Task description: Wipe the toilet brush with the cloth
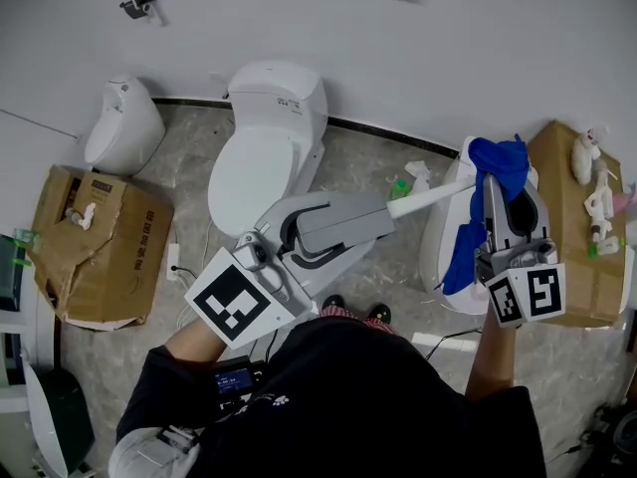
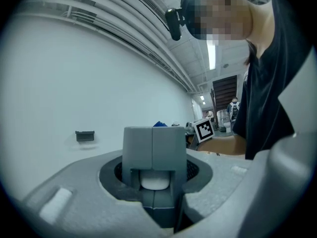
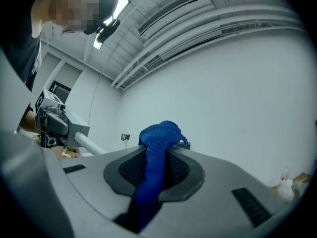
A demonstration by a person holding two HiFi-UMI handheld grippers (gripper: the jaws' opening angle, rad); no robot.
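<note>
left gripper [image 1: 386, 214]: jaws clamped on toilet brush handle [image 1: 434, 196] | right gripper [image 3: 153, 168]: jaws pinching blue cloth [image 3: 156, 142]

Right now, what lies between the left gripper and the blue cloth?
In the head view, the toilet brush's white handle, held by the left gripper, reaches toward the cloth.

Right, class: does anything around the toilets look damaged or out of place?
The cardboard box at the left is torn open and crumpled on top; a spray bottle seems to lie loose on the floor.
</note>
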